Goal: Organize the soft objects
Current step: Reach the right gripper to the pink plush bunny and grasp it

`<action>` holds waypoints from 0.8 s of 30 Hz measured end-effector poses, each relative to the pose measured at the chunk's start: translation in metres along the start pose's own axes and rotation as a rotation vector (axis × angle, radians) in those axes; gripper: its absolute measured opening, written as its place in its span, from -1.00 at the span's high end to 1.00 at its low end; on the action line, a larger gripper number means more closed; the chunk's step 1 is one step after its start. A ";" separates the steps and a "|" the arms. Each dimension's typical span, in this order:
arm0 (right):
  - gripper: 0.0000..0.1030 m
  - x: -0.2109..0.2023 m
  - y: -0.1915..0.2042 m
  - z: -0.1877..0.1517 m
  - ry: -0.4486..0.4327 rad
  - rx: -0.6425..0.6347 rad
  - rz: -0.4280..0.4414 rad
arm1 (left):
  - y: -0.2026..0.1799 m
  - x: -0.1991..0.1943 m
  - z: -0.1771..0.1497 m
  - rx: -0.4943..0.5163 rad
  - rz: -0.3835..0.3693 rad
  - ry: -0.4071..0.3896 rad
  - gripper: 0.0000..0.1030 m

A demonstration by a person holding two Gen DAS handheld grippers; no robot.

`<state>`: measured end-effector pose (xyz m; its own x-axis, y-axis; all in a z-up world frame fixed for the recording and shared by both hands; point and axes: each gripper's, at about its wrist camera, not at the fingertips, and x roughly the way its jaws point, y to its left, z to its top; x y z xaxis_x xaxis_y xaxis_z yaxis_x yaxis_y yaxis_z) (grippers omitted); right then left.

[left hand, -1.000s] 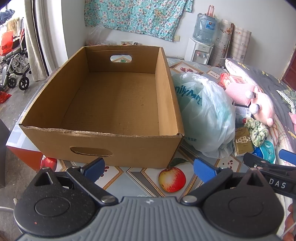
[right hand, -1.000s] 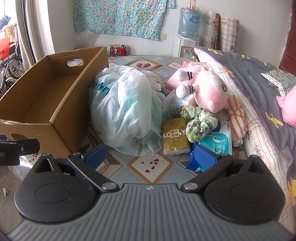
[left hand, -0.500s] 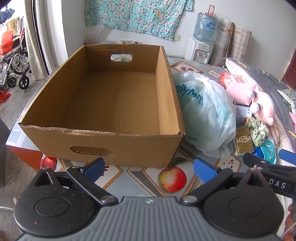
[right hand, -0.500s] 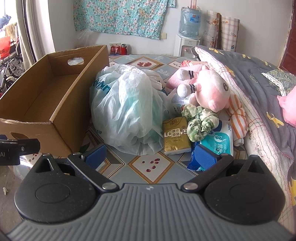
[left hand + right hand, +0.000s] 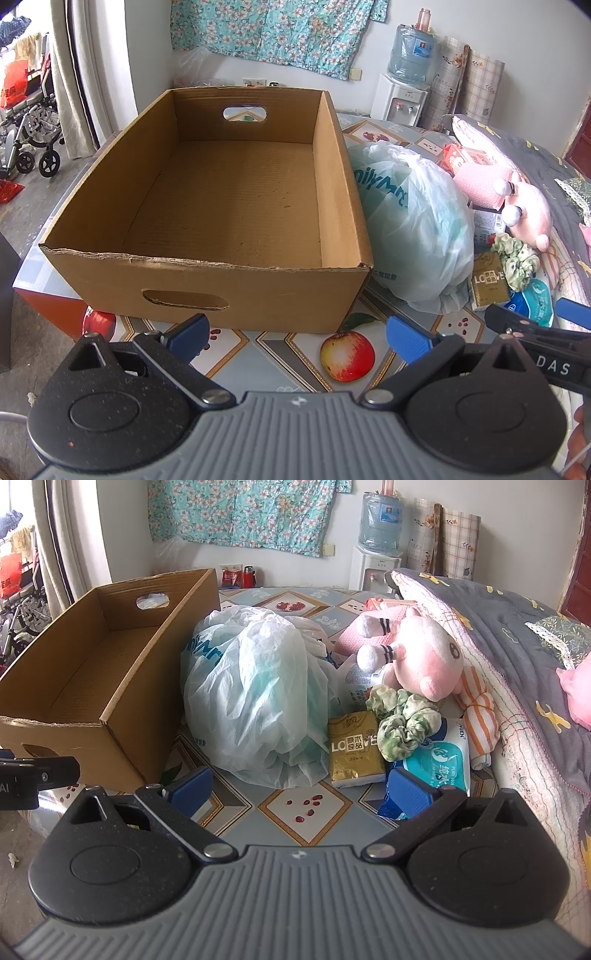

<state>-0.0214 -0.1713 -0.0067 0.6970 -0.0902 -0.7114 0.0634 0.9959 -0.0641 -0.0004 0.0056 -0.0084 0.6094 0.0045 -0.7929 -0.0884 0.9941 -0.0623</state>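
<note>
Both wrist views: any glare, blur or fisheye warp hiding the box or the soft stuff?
Left wrist view: sharp and evenly daylit; fisheye bows the cardboard box and darkens the corners; the doorway at left is blown out. Right wrist view: plastic bag, pink plush and green scrunchie are in focus, soft shadows, no glare.

White walls [image 5: 480, 44], floral cloth [image 5: 280, 29], water dispenser [image 5: 402, 96]

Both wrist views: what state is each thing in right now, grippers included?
cardboard box: open-topped, nothing inside
plastic bag: stuffed, beside the box
pink plush: lying on its side
green scrunchie: resting on the tissue packs
left gripper: open
right gripper: open
</note>
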 end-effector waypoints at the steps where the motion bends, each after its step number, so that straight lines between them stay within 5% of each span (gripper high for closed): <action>1: -0.98 0.000 0.001 -0.001 0.000 0.000 0.001 | 0.000 0.000 0.000 -0.001 0.002 0.000 -0.99; 12: -0.98 -0.013 -0.021 -0.010 -0.044 0.065 0.015 | -0.024 -0.019 -0.004 0.068 -0.011 -0.068 -0.99; 24: -0.98 -0.036 -0.126 -0.036 -0.151 0.184 -0.060 | -0.115 -0.018 -0.006 0.294 -0.174 -0.130 -0.99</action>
<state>-0.0801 -0.2934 0.0017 0.7860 -0.1621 -0.5966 0.2275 0.9731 0.0353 -0.0056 -0.1098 0.0097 0.6918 -0.1728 -0.7012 0.2445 0.9697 0.0022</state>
